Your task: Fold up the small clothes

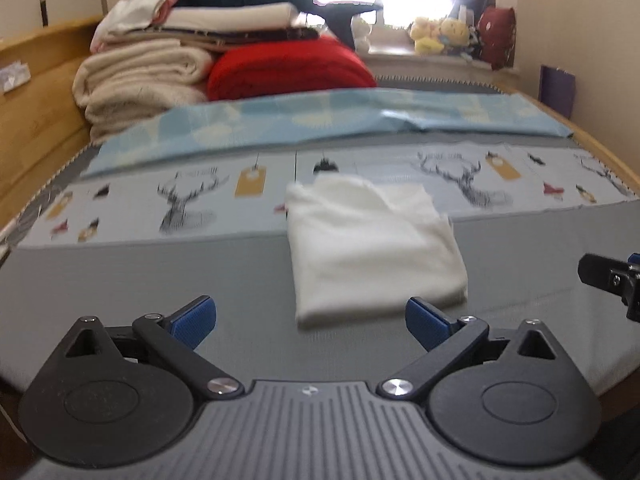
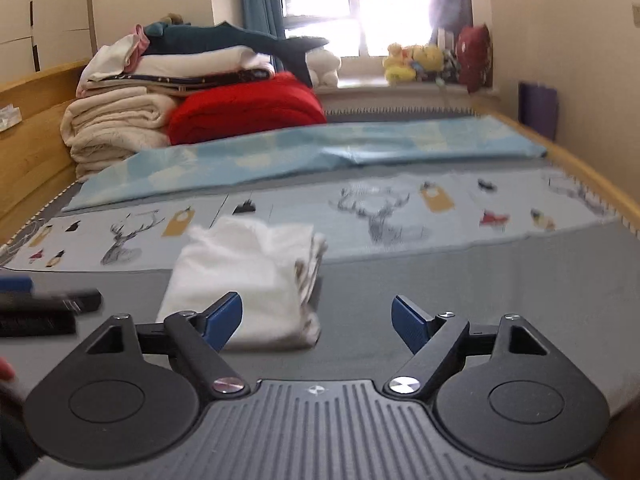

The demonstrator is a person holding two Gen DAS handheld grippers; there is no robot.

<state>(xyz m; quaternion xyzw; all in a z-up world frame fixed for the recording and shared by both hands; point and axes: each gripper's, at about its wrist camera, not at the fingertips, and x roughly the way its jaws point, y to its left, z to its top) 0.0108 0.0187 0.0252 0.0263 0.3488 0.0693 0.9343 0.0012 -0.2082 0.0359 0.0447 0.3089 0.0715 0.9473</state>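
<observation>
**A:** So where's the cloth rn?

**B:** It's a small white cloth, lying on the gray sheet of the bed, right in front of both claws. Its far end sits on the strip with the deer pics. It looks folded already, like a neat block w/ a few layers.

**A:** And the claws?

**B:** My left claw has its blue tips spread wide apart, nothing in it. The cloth's near edge is just ahead, between the tips but not touching them. My right claw is spread wide too, also holding nothing. From that side the cloth sits a bit to the left, near the left tip.

**A:** How will it feel to pick up?

**B:** Soft & light, I think. Floppy too, so it'll droop if I lift one corner only. Not slippery, prob won't break or tear.

**A:** Where would u grab?

**B:** On the right side I can see the stacked layer edges. I'd pinch all layers there together, or the two near corners, one per claw. Grab just the top layer & the fold could fall open.
</observation>
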